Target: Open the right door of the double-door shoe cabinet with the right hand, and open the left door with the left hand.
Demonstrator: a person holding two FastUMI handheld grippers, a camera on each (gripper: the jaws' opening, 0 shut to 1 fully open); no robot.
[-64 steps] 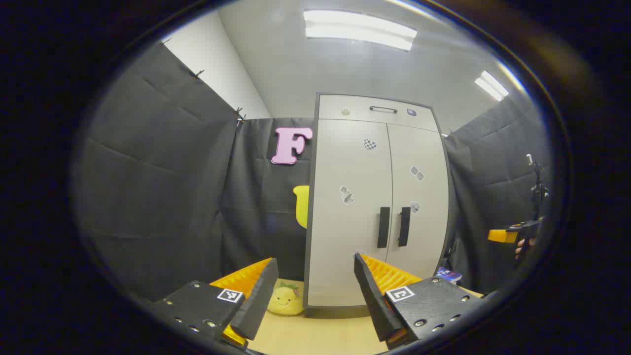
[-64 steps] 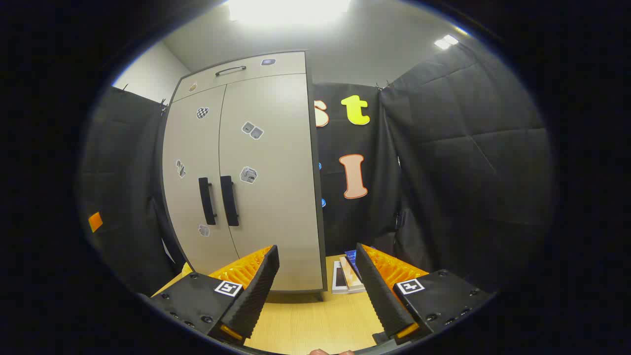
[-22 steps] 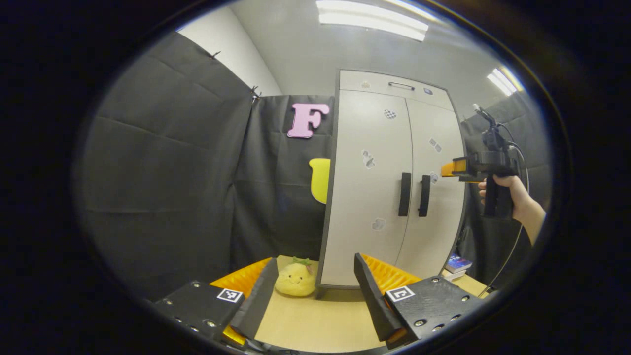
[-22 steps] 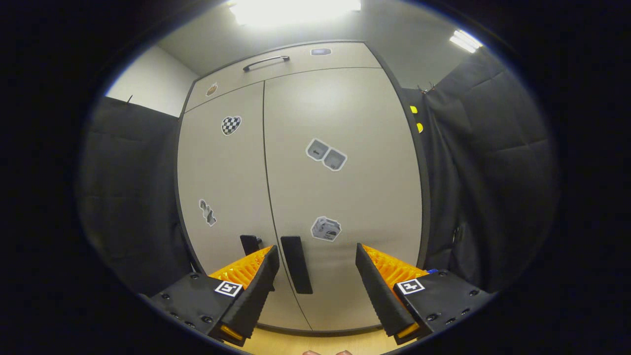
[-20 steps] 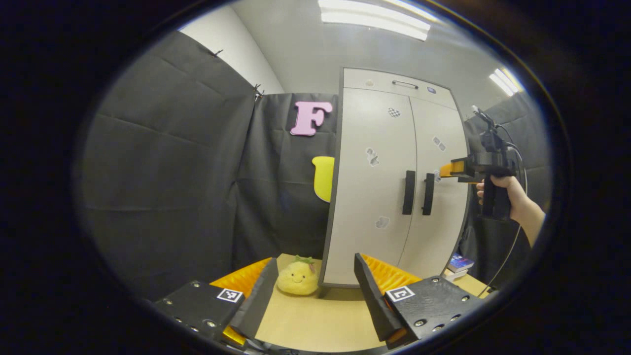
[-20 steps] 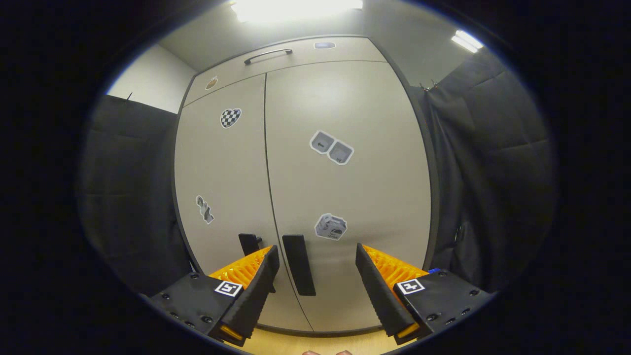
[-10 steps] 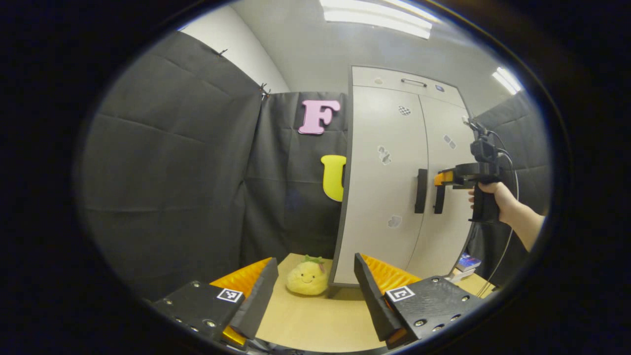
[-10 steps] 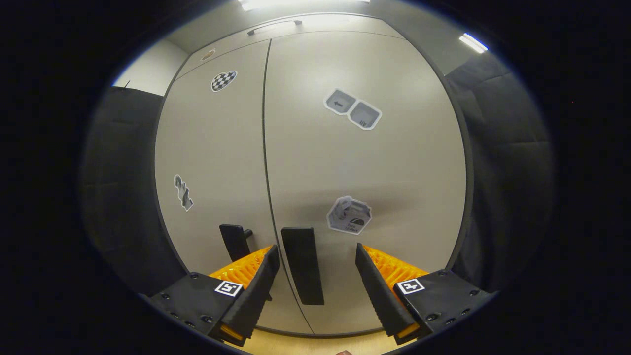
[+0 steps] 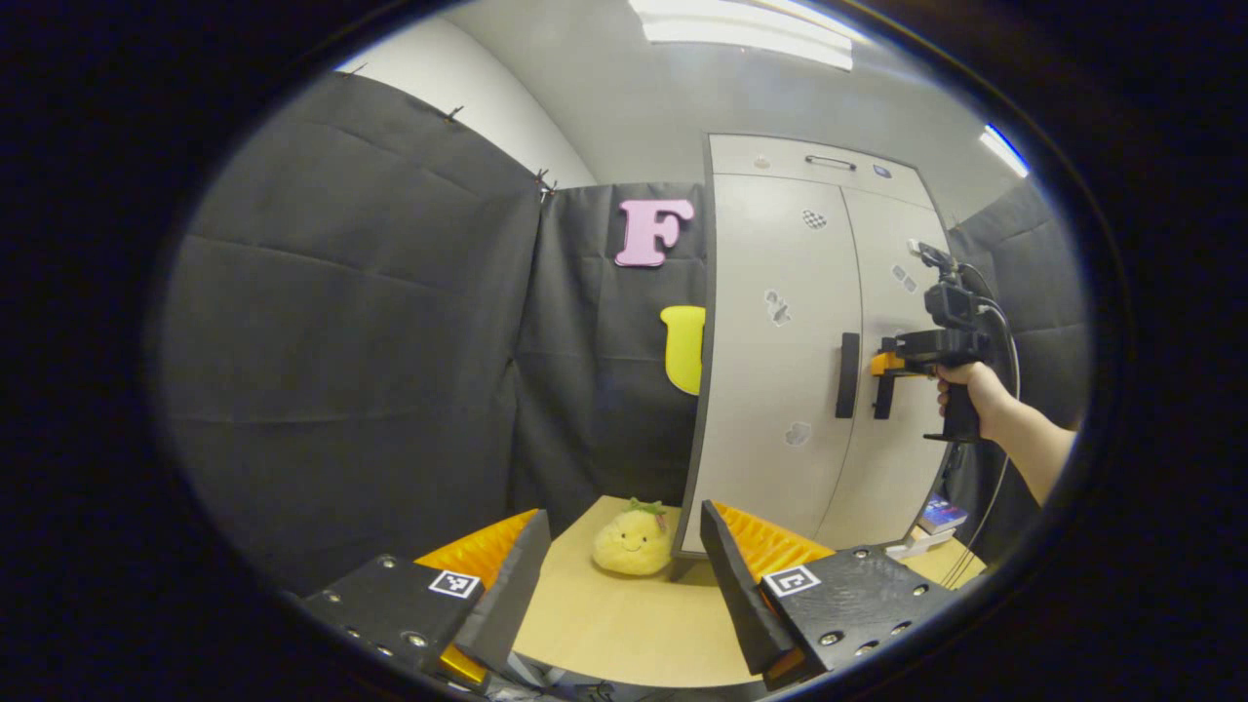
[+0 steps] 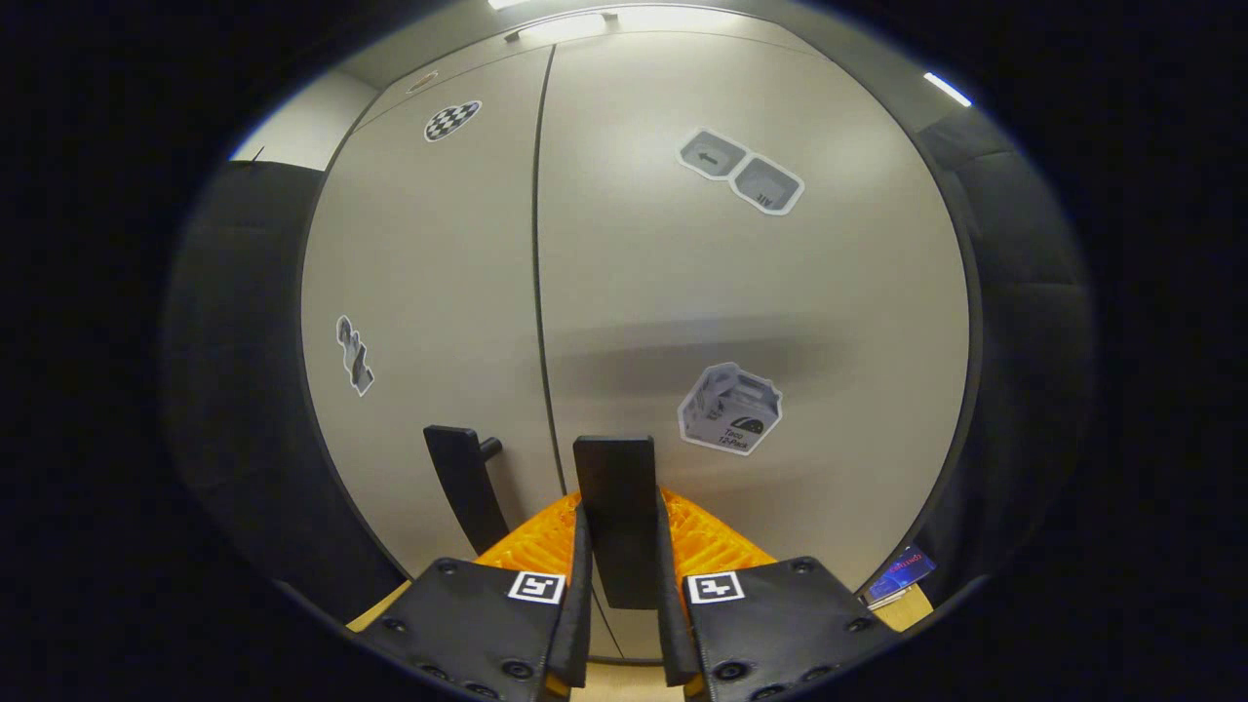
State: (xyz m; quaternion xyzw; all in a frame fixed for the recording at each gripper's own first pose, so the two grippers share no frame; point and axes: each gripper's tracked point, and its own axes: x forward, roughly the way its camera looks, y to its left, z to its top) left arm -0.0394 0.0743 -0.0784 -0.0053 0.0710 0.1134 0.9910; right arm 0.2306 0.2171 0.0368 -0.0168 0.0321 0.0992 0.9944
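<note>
one pale shoe cabinet (image 9: 780, 390) w/ two doors, both closed, stands on the bench (image 9: 624, 624) at the booth's back. two dark vertical handles sit side by side at the centre seam. right tongs (image 10: 621, 585) clamped on the right door handle (image 10: 616, 507); left door handle (image 10: 463, 492) free just beside. left tongs (image 9: 624, 595) spread wide, holding nothing, well back. one yellow plush toy (image 9: 632, 543) sits by the cabinet's left foot.

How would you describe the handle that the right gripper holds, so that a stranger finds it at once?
Find the tall pale shoe cabinet with two doors. Where the doors meet stand two dark vertical bar handles side by side. The wanted one is the right door handle, clamped between the right gripper fingers, while the left door handle stands free.
</note>
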